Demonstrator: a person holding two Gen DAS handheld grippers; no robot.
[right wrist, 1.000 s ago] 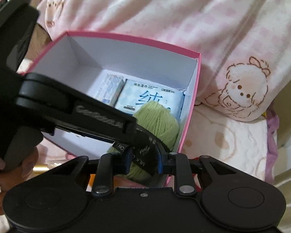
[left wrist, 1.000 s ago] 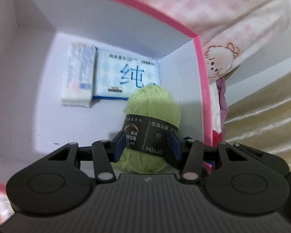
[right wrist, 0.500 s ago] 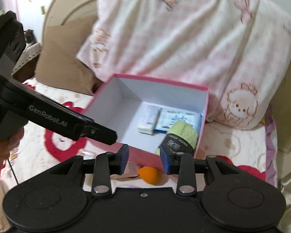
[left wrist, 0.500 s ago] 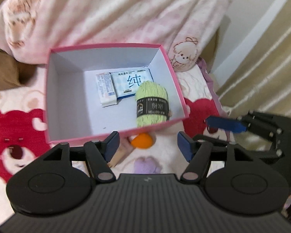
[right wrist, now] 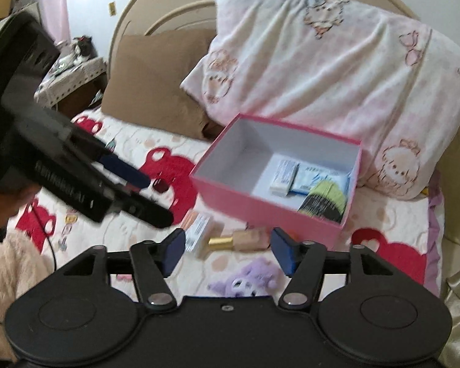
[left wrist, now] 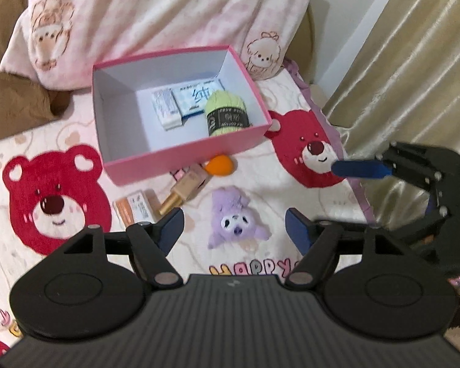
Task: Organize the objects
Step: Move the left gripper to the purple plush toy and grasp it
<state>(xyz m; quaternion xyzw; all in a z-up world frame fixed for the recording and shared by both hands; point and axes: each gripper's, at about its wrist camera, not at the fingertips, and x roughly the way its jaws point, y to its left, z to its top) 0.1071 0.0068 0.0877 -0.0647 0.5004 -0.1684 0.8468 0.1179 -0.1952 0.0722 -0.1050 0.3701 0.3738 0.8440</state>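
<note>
A pink box (left wrist: 187,156) (right wrist: 260,205) sits on the bed. In it lie a green yarn ball (left wrist: 225,116) (right wrist: 325,197), a blue tissue pack (left wrist: 196,98) and a white packet (left wrist: 165,109). In front of the box lie an orange sponge (left wrist: 219,164), a gold-capped bottle (left wrist: 185,188) (right wrist: 239,240), a small orange-white carton (left wrist: 135,210) (right wrist: 197,228) and a purple plush (left wrist: 234,217) (right wrist: 242,282). My left gripper (left wrist: 233,230) is open and empty above the plush. My right gripper (right wrist: 227,250) is open and empty above the bottle.
A pink patterned pillow (right wrist: 322,61) and a brown pillow (right wrist: 150,82) lie behind the box. A curtain (left wrist: 398,61) hangs at the right. The bedspread (left wrist: 55,208) has red bear prints. A nightstand (right wrist: 70,70) stands at far left.
My left gripper let go of the yarn ball in the box and opened. Both grippers pulled back and up from the box; the right one opened wider.
</note>
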